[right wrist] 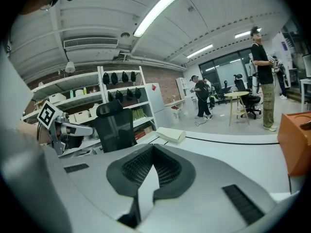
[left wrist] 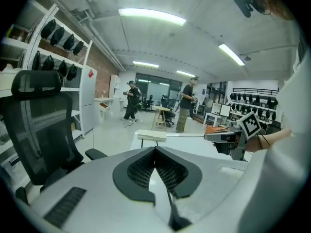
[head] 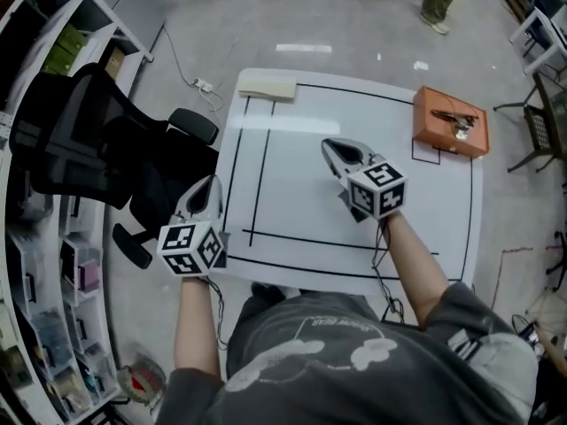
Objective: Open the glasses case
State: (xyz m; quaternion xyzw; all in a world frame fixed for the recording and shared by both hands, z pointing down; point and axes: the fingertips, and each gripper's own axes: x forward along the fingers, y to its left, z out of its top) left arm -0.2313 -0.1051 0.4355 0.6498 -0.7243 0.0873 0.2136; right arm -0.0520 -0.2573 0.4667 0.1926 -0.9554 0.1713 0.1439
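The glasses case (head: 267, 88) is a flat cream box lying shut at the far left corner of the white table (head: 292, 237). It also shows ahead in the left gripper view (left wrist: 151, 136) and the right gripper view (right wrist: 170, 134). My left gripper (head: 207, 189) hovers over the table's near left edge, jaws together and empty (left wrist: 155, 149). My right gripper (head: 331, 147) hangs over the middle of the table, shut on nothing (right wrist: 153, 147). Both grippers are well short of the case.
An orange box (head: 449, 120) with a small metal object on top sits at the table's far right. A black office chair (head: 97, 140) stands close to the left edge, with shelves (head: 53, 264) behind it. People stand farther off across the room (left wrist: 187, 106).
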